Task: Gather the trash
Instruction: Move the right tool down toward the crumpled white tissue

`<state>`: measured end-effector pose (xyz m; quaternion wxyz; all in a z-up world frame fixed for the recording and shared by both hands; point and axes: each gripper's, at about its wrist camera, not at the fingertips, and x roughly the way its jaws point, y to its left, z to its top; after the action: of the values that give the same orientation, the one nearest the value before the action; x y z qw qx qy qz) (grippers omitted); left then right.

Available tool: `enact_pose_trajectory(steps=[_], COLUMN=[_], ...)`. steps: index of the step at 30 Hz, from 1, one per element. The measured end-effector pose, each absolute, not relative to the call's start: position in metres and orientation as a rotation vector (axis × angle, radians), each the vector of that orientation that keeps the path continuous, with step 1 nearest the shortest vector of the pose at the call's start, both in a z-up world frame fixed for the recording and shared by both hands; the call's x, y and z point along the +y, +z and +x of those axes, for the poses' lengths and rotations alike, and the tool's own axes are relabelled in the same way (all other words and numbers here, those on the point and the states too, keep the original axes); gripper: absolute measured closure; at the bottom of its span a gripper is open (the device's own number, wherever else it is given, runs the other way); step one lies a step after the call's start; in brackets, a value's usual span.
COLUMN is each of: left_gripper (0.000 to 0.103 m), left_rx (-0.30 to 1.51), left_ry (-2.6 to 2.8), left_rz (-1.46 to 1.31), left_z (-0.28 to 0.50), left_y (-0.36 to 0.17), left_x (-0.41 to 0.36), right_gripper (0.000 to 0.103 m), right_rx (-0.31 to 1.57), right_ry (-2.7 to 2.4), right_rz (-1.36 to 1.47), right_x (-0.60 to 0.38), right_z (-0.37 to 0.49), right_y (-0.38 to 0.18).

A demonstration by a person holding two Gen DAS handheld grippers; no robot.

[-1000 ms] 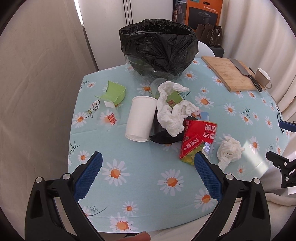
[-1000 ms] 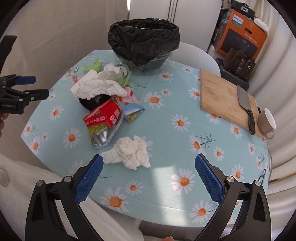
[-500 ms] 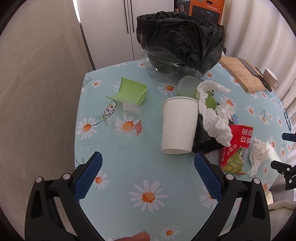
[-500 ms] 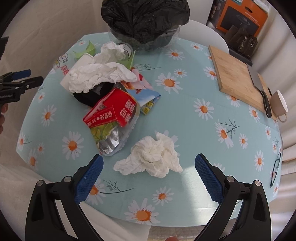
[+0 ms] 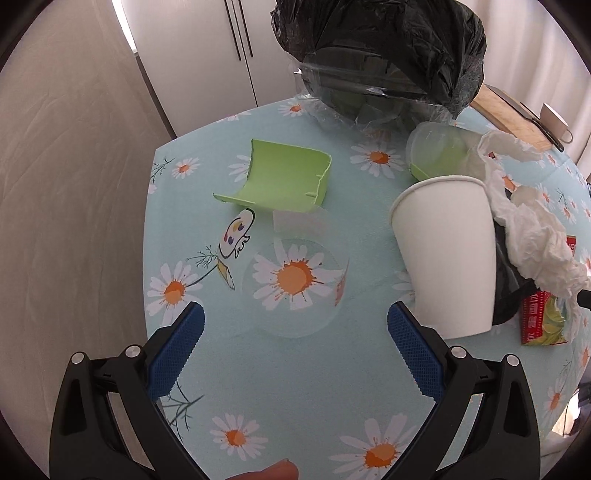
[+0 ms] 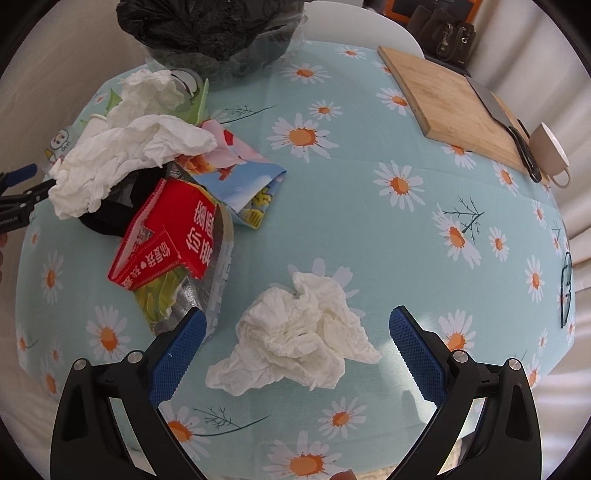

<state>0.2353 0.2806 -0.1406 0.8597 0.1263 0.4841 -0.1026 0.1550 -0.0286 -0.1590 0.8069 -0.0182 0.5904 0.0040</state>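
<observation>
My left gripper (image 5: 295, 343) is open just short of a clear plastic cup (image 5: 295, 284) lying on the daisy tablecloth. Beyond it lies a green cup piece (image 5: 284, 177); to its right a white paper cup (image 5: 448, 254) lies on its side against crumpled tissue (image 5: 535, 236). My right gripper (image 6: 297, 347) is open with a crumpled white tissue (image 6: 295, 336) between its fingers, untouched. To the left sit a red snack wrapper (image 6: 173, 240), a blue wrapper (image 6: 243, 181) and more tissue (image 6: 125, 155). A black-lined bin (image 5: 384, 51) stands at the table's far side.
A wooden cutting board (image 6: 454, 107) with a cleaver (image 6: 506, 122) and a beige mug (image 6: 550, 153) lie at the far right. The table edge (image 5: 147, 236) drops off on the left near a curtain. A white chair (image 6: 369, 26) stands behind the table.
Both grippers have moved forward and lower: the left one swung left up to the clear cup, the right one closed in until the tissue lies between its fingers. Both stayed open.
</observation>
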Motion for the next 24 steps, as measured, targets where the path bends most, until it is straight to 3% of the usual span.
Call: enact_pose_trajectory(steps=[10,24], left_gripper=[0.006,0.004], left_rx=[0.976,0.929], left_ry=[-0.246,-0.256], left_rz=[0.254,0.150], left_z=[0.266,0.280], left_y=[-0.168,-0.184], left_x=[0.283,0.295], right_gripper=[0.008,0.006], right_rx=[1.340,1.297], right_ry=[-0.093,-0.137], right_rz=[0.016,0.140], right_x=[-0.044,-0.061], right_z=[0.166,0.156], right_y=[-0.196,-0.201])
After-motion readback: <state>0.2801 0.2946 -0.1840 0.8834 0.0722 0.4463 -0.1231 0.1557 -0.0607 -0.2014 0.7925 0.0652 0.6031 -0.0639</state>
